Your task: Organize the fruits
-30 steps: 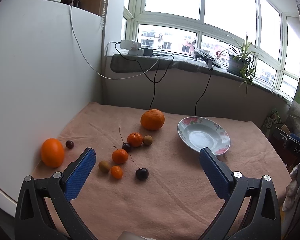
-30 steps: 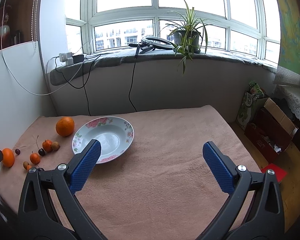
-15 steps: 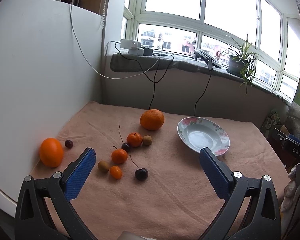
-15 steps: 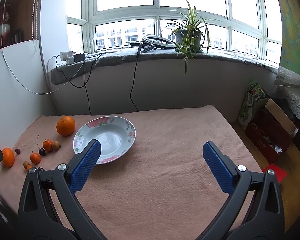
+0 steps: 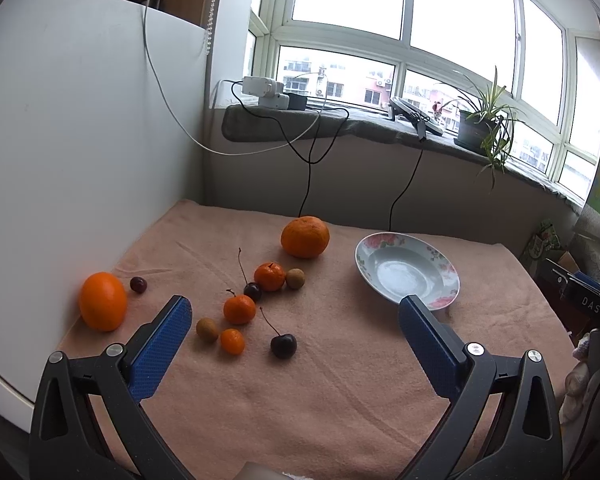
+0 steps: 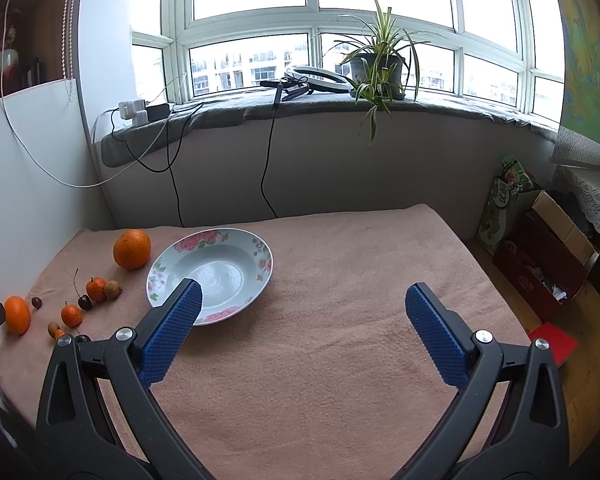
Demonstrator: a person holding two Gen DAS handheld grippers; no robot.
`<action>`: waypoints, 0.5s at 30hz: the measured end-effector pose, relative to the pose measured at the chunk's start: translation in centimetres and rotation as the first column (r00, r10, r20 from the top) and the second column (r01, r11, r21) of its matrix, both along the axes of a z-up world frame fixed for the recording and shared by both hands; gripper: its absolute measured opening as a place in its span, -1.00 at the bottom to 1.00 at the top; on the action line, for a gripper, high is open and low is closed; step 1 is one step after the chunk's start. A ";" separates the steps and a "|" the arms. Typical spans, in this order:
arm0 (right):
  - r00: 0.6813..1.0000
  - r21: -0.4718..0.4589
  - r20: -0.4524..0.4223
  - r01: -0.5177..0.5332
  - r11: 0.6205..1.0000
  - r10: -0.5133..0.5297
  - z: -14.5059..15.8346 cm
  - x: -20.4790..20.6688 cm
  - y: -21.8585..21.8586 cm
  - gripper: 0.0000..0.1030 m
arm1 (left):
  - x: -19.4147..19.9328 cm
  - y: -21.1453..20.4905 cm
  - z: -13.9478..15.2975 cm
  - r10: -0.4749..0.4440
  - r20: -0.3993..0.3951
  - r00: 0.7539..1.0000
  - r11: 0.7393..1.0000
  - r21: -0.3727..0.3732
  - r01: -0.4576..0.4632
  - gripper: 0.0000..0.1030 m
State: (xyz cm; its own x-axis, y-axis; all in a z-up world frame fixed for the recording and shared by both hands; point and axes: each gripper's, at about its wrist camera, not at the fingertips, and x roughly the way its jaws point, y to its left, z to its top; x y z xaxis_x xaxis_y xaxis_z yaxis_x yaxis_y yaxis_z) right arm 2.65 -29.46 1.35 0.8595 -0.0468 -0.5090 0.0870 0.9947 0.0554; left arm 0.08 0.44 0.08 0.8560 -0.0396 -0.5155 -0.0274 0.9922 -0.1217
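Fruit lies loose on a pink towel [image 5: 320, 380]. A big orange [image 5: 305, 237] sits at the back, a smooth orange [image 5: 102, 301] at the far left by the white wall. Between them lie small mandarins [image 5: 239, 309], cherries [image 5: 283, 345] and brown longans [image 5: 207, 328]. An empty flowered bowl [image 5: 406, 270] stands to the right; it also shows in the right wrist view [image 6: 210, 274]. My left gripper [image 5: 294, 310] is open and empty, above the towel in front of the small fruit. My right gripper [image 6: 302, 300] is open and empty, right of the bowl.
A white panel [image 5: 60, 160] walls the left side. Black cables [image 5: 308, 168] hang from the windowsill behind the table. A potted plant [image 6: 376, 68] stands on the sill. Cardboard boxes [image 6: 540, 264] sit on the floor beyond the towel's right edge.
Both grippers have drifted only slightly; the fruit and bowl sit a touch lower-left in the left view. Nothing was picked up or moved.
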 end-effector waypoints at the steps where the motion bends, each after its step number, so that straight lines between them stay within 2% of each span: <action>1: 1.000 0.000 0.001 0.000 1.000 0.000 0.0 0.0 0.0 1.00 | 0.0 0.0 0.0 0.001 -0.001 1.000 1.000 0.000 -0.001 0.99; 15: 1.000 0.003 -0.011 0.001 1.000 -0.001 -0.4 0.2 0.0 1.00 | 0.0 0.0 -0.1 0.000 -0.006 1.000 1.000 0.000 0.000 0.99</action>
